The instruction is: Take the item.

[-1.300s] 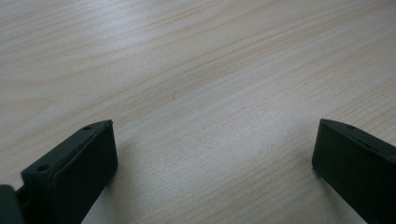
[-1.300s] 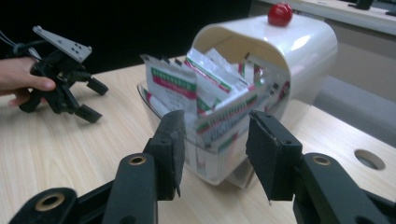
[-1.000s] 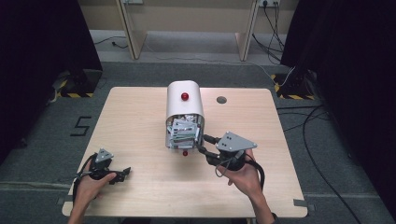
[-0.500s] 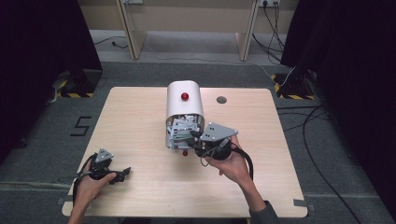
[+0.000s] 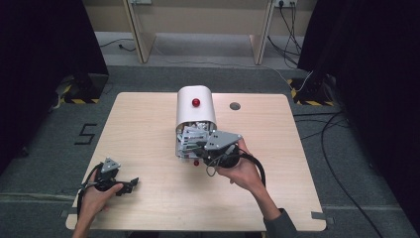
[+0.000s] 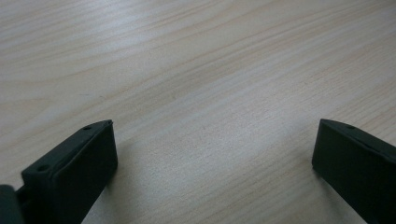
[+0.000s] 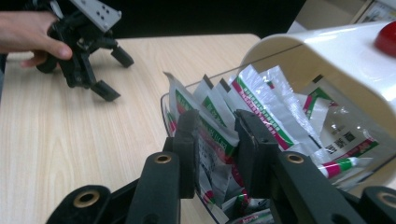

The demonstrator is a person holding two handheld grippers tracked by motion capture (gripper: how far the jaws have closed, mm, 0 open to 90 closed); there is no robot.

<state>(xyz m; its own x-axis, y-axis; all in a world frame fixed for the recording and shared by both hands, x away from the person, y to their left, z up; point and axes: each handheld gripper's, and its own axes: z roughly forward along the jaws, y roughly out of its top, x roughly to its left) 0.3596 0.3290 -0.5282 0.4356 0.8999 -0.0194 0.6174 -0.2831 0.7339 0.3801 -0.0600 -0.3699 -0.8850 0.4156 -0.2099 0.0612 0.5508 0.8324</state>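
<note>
Bin (image 5: 196, 106): white, mid-table, packets (image 7: 261, 100) at its mouth.
Right gripper (image 7: 215, 140): at the bin mouth, jaws just closing, pinching a packet (image 7: 212, 135).
Left gripper (image 6: 212, 154): well left of bin, released.

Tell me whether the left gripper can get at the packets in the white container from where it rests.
Probably not without moving. The left gripper sits open near the table's front left corner, well apart from the white container, and the right gripper already occupies its open end, fingers closing around a packet.

Wooden table (image 5: 148, 124), perhaps a grommet (image 5: 235, 105).
</note>
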